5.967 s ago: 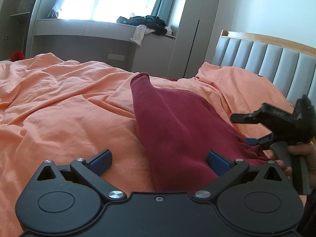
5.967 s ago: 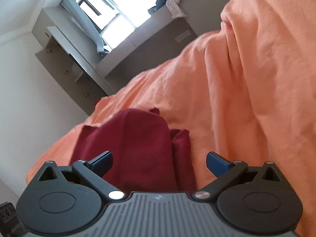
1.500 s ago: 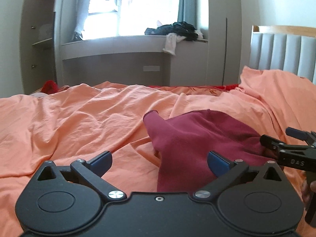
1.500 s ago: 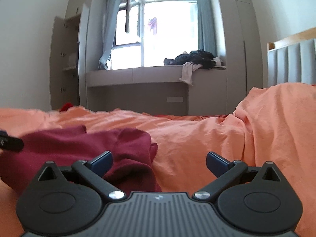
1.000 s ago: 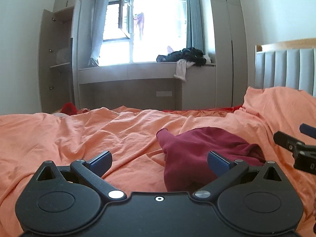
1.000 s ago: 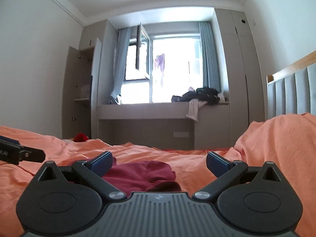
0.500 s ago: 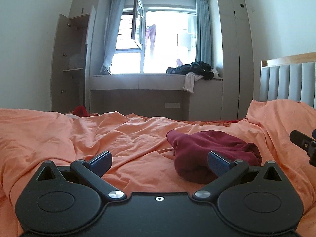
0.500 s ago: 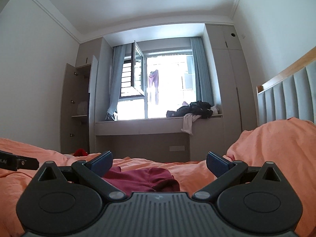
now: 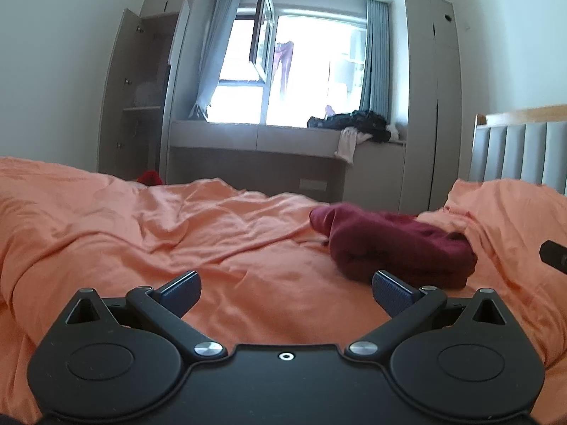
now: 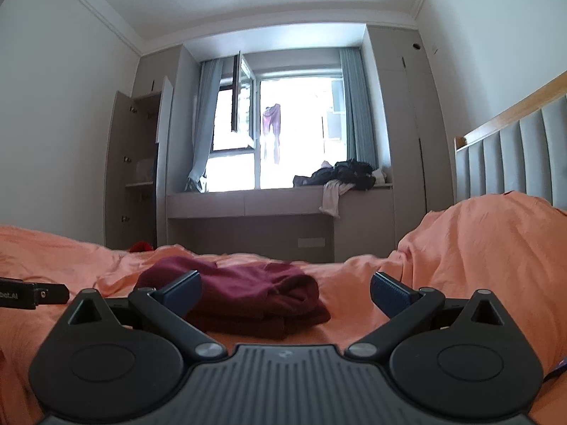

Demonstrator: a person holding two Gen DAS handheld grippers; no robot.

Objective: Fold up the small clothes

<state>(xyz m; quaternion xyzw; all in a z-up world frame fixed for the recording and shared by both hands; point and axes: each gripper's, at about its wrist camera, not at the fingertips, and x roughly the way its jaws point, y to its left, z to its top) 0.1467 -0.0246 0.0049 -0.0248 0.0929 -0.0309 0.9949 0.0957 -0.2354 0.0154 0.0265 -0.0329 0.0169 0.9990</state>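
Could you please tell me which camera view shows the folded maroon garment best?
The left wrist view: the maroon garment lies unobstructed on the orange bedding, its whole bundle visible. In the right wrist view, a finger of the right gripper covers the garment's left end.

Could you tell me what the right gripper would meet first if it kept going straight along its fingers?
Probably the dark red garment, bundled on the orange bedding just ahead of the open right gripper, somewhat left of centre; depth is unclear.
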